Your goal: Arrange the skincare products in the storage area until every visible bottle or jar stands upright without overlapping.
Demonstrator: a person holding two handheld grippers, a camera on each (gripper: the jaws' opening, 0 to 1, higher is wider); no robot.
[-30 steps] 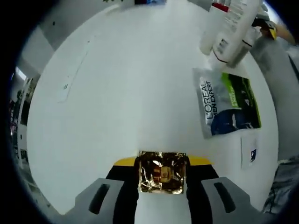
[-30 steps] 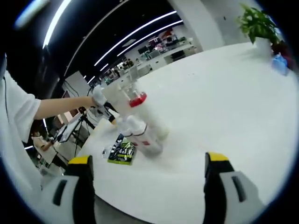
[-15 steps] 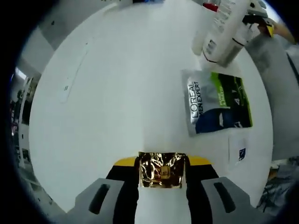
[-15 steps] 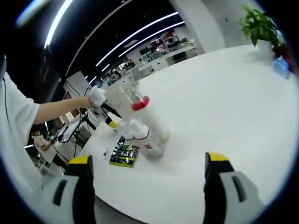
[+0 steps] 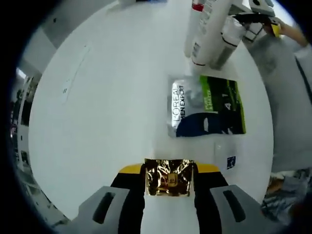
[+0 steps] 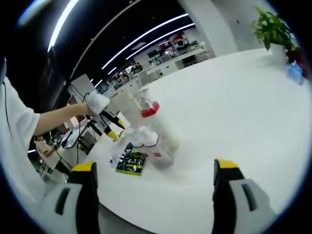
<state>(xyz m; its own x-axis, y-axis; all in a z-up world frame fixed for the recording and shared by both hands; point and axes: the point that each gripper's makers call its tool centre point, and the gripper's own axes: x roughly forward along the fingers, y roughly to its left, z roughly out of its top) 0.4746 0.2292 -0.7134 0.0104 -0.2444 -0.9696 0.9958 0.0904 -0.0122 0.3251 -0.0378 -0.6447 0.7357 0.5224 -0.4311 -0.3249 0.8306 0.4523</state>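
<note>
Carried the view across the white worktop (image 5: pixel 112 97) over the past second. The things themselves probably did not move, since the whole left gripper view had shifted together.

Found the cluster of white bottles (image 5: pixel 209 34) at 1 o'clock in that view, drawn in from the edge toward 12. In the right gripper view, saw the same bottles (image 6: pixel 151 141) near centre, the pump bottle (image 6: pixel 148 108) with the red collar rising above the rest. Could not tell whether all stood true or leaned on one another.

Saw the printed flat sachet (image 5: pixel 207 107) slid closer, now at 2 o'clock, lying just below the bottles.

Kept the left tool (image 5: pixel 169 170) clenched on the gold foil packet (image 5: pixel 169 183), at 6 o'clock, unchanged. Left the right tool (image 6: pixel 156 165) released and empty, short of the cluster.

Judged the left tool to be bringing its packet toward the group, with nothing yet set down.
</note>
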